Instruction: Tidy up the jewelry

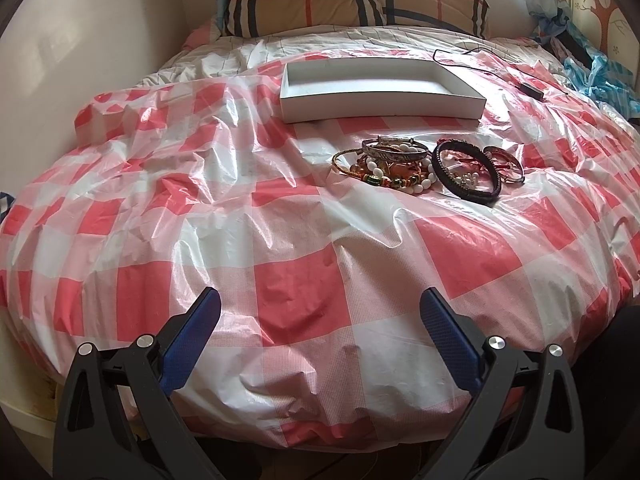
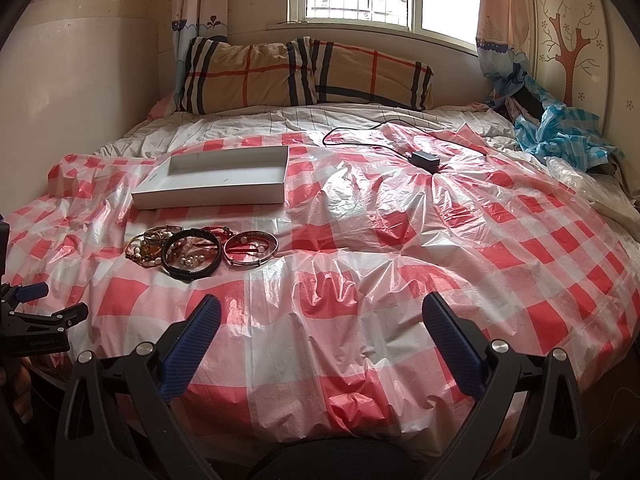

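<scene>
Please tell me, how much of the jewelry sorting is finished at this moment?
Nothing looks done: the white box is empty. Nothing is in hand: the left claw and right claw are open, short of the pile. Everything is left: the bracelets, black braided bangle and red bangle lie on the checked sheet.

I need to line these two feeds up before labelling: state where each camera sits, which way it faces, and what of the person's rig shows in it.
Left wrist: on the left gripper near the bed's foot, facing the headboard pillows; its two blue-padded fingers stand apart; the pile of bracelets lies ahead, slightly right.
Right wrist: on the right gripper, further right, facing the window; its fingers stand apart; the left gripper shows at the left edge.
Shared: shallow white cardboard box, the bracelets, red-and-white checked plastic sheet.
</scene>
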Motion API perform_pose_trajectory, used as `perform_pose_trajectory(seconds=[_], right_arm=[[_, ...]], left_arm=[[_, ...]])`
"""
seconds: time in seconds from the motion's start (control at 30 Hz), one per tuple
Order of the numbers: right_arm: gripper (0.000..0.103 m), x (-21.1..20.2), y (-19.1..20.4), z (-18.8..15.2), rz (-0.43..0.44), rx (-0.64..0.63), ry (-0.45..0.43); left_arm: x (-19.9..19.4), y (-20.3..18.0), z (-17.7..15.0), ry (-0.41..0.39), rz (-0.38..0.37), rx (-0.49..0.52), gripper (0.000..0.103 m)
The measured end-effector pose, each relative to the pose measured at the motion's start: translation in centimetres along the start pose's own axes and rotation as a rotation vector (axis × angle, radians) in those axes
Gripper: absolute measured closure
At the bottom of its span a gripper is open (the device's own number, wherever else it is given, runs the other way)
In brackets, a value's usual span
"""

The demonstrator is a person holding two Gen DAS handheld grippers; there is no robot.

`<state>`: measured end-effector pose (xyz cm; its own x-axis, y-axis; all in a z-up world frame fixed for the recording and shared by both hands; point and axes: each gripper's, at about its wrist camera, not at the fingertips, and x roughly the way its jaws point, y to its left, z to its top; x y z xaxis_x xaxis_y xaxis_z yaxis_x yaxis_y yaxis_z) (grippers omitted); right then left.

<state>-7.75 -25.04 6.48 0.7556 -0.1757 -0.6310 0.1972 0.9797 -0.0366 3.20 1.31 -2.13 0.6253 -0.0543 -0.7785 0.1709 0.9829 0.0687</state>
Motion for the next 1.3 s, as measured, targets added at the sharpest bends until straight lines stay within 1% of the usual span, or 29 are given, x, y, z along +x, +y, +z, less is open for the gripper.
perform_pose_trajectory(seconds=[0.9, 1.0, 1.1, 1.3], right_arm=[[0.006, 0.0, 0.0, 0.0, 0.0, 0.0, -0.001], [0.006, 0.2, 0.0, 0.1, 0.001, -0.004, 0.01], [0.006, 0.8, 0.3, 0.2, 0.025, -0.014, 0.041], [0.006, 1.9, 0.7, 0.7, 0.104, -0.019, 0.08]], left_arm=[[0.0, -0.1, 0.0, -0.002, 0.004, 0.008, 0.007], [-0.1, -0.1, -0.2, -0.01, 0.003, 0.013, 0.007], [-0.3, 0.0, -0.3, -0.018, -0.002, 0.013, 0.007], [-0.4, -0.3, 0.2, -0.03, -0.017, 0.002, 0.007]])
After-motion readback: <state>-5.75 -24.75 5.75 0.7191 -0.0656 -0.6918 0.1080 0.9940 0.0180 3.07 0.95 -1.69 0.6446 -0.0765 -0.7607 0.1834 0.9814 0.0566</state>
